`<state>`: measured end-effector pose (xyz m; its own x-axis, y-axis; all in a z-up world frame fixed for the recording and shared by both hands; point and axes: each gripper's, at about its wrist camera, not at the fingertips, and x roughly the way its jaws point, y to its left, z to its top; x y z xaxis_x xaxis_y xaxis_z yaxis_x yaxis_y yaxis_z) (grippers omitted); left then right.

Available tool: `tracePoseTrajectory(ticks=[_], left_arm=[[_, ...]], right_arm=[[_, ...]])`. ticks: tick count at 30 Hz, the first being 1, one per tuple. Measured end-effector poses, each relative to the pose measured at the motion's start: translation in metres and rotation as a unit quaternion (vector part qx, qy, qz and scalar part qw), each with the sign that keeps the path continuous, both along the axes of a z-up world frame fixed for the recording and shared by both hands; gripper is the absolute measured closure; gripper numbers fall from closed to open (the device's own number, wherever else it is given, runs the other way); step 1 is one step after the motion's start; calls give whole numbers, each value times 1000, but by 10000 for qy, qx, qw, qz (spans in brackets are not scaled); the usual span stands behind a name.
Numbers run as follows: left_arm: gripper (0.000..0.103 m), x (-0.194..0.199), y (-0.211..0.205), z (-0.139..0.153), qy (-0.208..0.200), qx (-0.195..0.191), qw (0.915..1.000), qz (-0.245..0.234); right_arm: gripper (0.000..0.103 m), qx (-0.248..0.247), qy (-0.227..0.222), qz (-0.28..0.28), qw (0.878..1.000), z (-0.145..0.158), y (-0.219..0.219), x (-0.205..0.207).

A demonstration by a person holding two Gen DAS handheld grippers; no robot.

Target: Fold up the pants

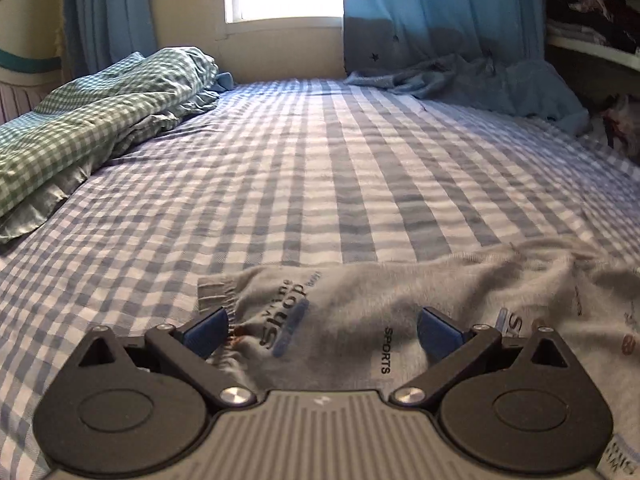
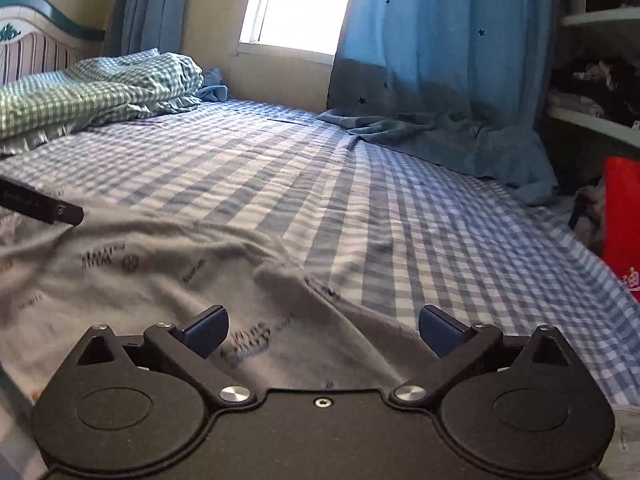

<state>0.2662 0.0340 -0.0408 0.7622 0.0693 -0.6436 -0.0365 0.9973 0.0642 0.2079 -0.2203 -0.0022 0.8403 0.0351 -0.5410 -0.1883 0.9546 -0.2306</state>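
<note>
Grey printed pants (image 1: 360, 320) lie spread on a blue-and-white checked bed sheet (image 1: 300, 160), a ribbed cuff (image 1: 214, 290) at their left end. My left gripper (image 1: 322, 330) hovers over them with its blue pads wide apart and nothing pinched. In the right wrist view the pants (image 2: 160, 280) run leftward with a rumpled ridge in the middle. My right gripper (image 2: 322, 330) is open above that cloth, fingers clear of it. A black part of the left gripper (image 2: 44, 202) pokes in from the left edge over the pants.
A green checked quilt (image 1: 100, 120) is bunched at the far left by a striped headboard (image 2: 28, 56). Blue star curtains (image 1: 460, 40) hang beside a bright window and pool on the bed. Shelves (image 2: 592, 80) with clothes and a red bag (image 2: 622, 232) stand at the right.
</note>
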Motion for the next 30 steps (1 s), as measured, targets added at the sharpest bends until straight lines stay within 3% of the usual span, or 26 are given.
tracePoseTrajectory(ticks=[2, 5, 11, 13, 16, 18, 23, 25, 30], left_arm=[[1, -2, -4, -12, -41, 311, 9995, 18], [0, -7, 7, -12, -54, 100, 9998, 142], [0, -14, 34, -9, 144, -266, 9989, 347], [1, -21, 31, -4, 154, -181, 9984, 506], [0, -34, 10, 9, 117, 33, 9985, 537], [0, -41, -14, 17, 51, 152, 9992, 355], [0, -51, -106, 33, -163, 415, 9967, -679], [0, -56, -150, 37, -288, 462, 9915, -1183], [0, -61, -256, 34, -376, 550, 9725, -2231]], right_arm=[[1, -274, -64, -157, 9995, -10, -13, -14], [1, -709, -171, -627, 9954, -25, -52, -35], [1, -371, -196, -1575, 9866, -31, -155, -65], [1, -351, -263, -1792, 9828, -31, -183, -73], [1, -601, -438, -2412, 9676, -30, -220, -86], [1, -476, -594, -2715, 9594, -27, -245, -100], [1, 670, -837, -3041, 9466, -24, -298, -141], [1, 1065, -852, -2906, 9471, -25, -317, -151], [1, 1471, -726, -2761, 9470, -25, -352, -156]])
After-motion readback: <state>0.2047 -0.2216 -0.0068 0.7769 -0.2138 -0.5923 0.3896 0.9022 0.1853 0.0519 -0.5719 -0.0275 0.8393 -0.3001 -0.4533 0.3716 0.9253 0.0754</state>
